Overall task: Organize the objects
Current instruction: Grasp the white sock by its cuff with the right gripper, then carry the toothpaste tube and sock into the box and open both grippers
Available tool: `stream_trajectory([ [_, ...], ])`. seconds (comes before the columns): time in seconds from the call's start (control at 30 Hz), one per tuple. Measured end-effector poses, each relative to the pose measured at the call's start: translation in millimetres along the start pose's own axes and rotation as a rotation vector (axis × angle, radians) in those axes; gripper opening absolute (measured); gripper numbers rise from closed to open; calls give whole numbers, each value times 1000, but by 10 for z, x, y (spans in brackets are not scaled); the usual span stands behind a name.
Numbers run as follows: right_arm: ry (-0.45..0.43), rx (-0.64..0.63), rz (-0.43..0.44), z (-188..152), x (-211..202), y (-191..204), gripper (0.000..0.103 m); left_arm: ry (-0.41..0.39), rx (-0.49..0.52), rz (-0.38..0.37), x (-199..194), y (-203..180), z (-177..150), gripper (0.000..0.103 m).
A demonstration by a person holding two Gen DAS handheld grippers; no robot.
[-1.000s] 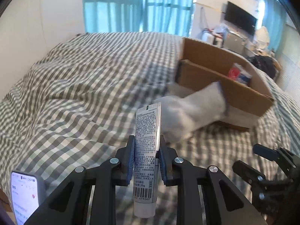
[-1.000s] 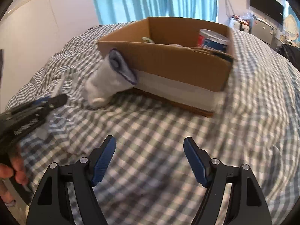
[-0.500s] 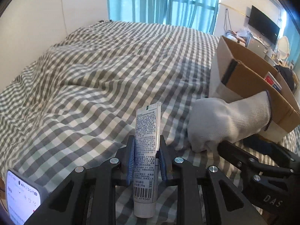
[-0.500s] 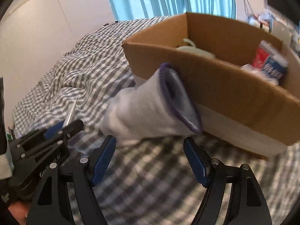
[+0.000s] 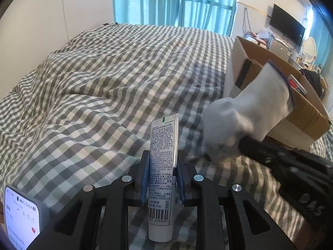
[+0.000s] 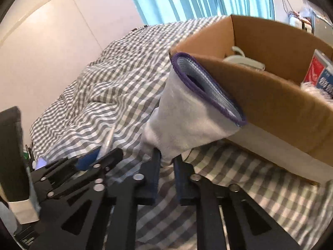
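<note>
My left gripper (image 5: 162,179) is shut on a white tube (image 5: 163,166) with small print and a barcode, held upright above the checked bed cover. My right gripper (image 6: 167,162) is shut on the toe end of a white sock (image 6: 187,120) with a purple-edged cuff; the cuff leans against the cardboard box (image 6: 281,95). In the left wrist view the sock (image 5: 249,120) and the right gripper (image 5: 291,166) are at the right, beside the box (image 5: 301,108). In the right wrist view the left gripper (image 6: 104,158) is at the lower left.
The box holds a white object (image 6: 243,60) and a red, white and blue pack (image 6: 320,73). A grey and white checked bed cover (image 5: 104,83) spreads left. A phone (image 5: 20,216) is mounted at the left gripper's lower left. White wall and blue curtains (image 5: 172,2) stand behind.
My right gripper closed on the sock's toe end and lifted it; it was open before. The left gripper keeps the tube and has swung so the box sits further right.
</note>
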State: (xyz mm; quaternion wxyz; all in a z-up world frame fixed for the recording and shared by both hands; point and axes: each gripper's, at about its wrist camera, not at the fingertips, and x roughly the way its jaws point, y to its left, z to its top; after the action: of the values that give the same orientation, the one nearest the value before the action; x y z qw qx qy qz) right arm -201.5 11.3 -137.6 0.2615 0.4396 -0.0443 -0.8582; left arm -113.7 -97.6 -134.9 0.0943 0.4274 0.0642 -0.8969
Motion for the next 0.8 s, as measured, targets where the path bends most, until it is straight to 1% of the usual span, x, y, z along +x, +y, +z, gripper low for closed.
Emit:
stream_trajectory([
  [0.1,-34,-27,-36,-47,-272,41,7,-13,14,-8,-97,-60,-23,23],
  [0.27,-78,-87,-130,-197,-779,76,5,-22,-2,-74,-297,-175,-77,23],
  [0.37,-91,-112,-177,-297,-994,89,4,-42,14,-114,-438,-325,-67,23],
  [0.43,-102,-108,-185,-355,-1120,78,4,-64,36,-130,-541,-446,-51,23],
  [0.47,-112,-104,-192,-372,-1264,8,4,-75,48,-144,-601,-513,-38,23],
  [0.53,-136,-105,-209,-391,-1436,-6,4,-96,66,-169,-701,-622,-3,23],
  [0.7,-207,-121,-244,-321,-1828,-25,4,-152,108,-231,-914,-875,169,23],
  [0.8,-250,-133,-254,-215,-1986,-34,4,-187,129,-266,-978,-990,318,23],
])
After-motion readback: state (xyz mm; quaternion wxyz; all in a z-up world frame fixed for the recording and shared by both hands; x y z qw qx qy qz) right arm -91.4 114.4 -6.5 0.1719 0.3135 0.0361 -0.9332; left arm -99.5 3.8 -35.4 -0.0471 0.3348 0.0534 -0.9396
